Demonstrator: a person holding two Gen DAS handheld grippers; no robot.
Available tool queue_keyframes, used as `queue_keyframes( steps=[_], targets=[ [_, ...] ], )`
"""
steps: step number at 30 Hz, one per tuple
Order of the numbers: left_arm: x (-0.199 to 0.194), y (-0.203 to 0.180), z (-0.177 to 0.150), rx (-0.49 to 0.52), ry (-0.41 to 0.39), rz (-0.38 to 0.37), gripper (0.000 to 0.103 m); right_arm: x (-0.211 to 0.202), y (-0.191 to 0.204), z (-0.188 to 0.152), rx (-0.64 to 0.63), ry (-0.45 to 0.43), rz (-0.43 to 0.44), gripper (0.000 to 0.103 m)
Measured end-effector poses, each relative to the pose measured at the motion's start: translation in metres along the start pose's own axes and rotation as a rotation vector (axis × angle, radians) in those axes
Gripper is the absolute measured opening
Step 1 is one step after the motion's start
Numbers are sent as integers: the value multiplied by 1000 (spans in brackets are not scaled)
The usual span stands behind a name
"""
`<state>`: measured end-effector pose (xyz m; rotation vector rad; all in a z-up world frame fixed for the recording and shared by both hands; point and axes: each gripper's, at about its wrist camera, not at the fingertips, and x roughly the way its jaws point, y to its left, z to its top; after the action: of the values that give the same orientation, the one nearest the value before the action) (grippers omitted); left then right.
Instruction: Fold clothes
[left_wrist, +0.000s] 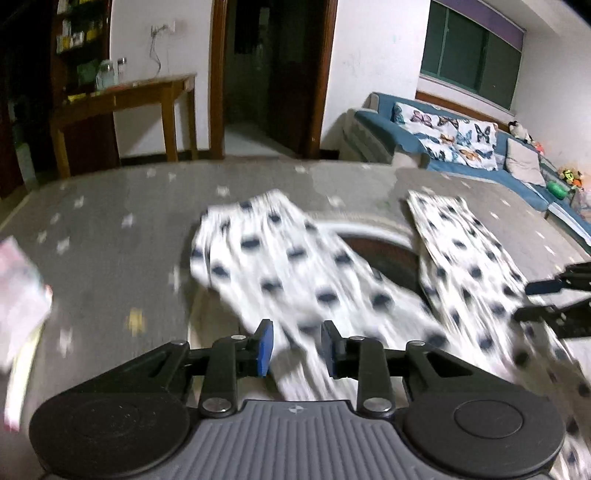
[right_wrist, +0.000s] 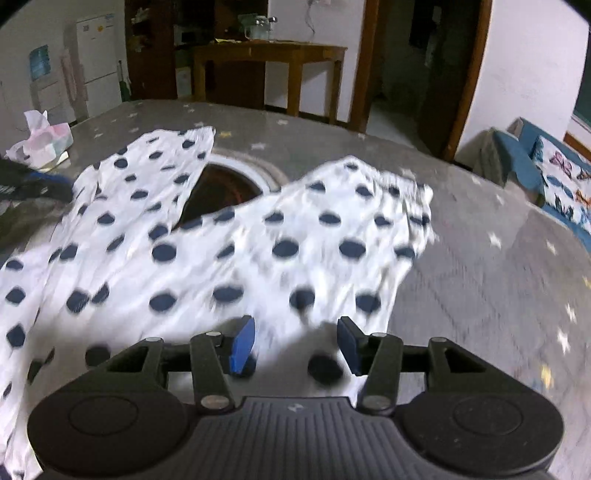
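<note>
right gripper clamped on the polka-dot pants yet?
No: the right gripper stands open, blue pads apart, over the polka-dot pants.

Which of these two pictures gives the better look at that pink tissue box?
The right wrist view: the tissue box sits sharp and whole on the table's far left. In the left wrist view it is a blurred pink smear, cut by the edge.
</note>
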<state>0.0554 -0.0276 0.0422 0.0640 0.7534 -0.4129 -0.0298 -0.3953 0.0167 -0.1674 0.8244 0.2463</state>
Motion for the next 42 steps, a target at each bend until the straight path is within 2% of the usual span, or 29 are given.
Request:
queue_keyframes(
  steps=[7,9,14,16,19,23,27,29,32,38,42],
  targets=[
    [-31,-16,-47,-40,42,-25,31,-18,-3,-20,40,-11,-55,51],
    [-38,-20,-58,-61,50,-34,31,-23,-1,-22,41,-26,-48,51],
    [-41,-21,-68,-143,48,-50,28,-27,10,-27,28,-46,-43,51],
    [-43,-21,-71,-170,39,-60,12,-28,14,-28,22,-52,-42,51],
    [-49,-20,-72,-203,26,-70,7,-26,18,-32,19,-53,-52,52],
    [-68,-9,-74,-243,-1,-31,6,-26,17,-36,29,-59,-59,55],
    [-81,11,-85,-294,19,22,6,-27,14,-39,44,-65,-63,58],
    [-80,16,-92,-301,44,43,6,-27,10,-41,62,-69,-57,59],
    [-79,16,-93,-301,65,32,10,-31,11,-41,59,-70,-68,59],
    [-99,4,-75,-231,-9,66,11,-65,30,-49,-14,-87,-1,59],
    [-101,-17,-68,-166,-38,-2,11,-84,48,-57,-56,-83,71,59]
  ],
)
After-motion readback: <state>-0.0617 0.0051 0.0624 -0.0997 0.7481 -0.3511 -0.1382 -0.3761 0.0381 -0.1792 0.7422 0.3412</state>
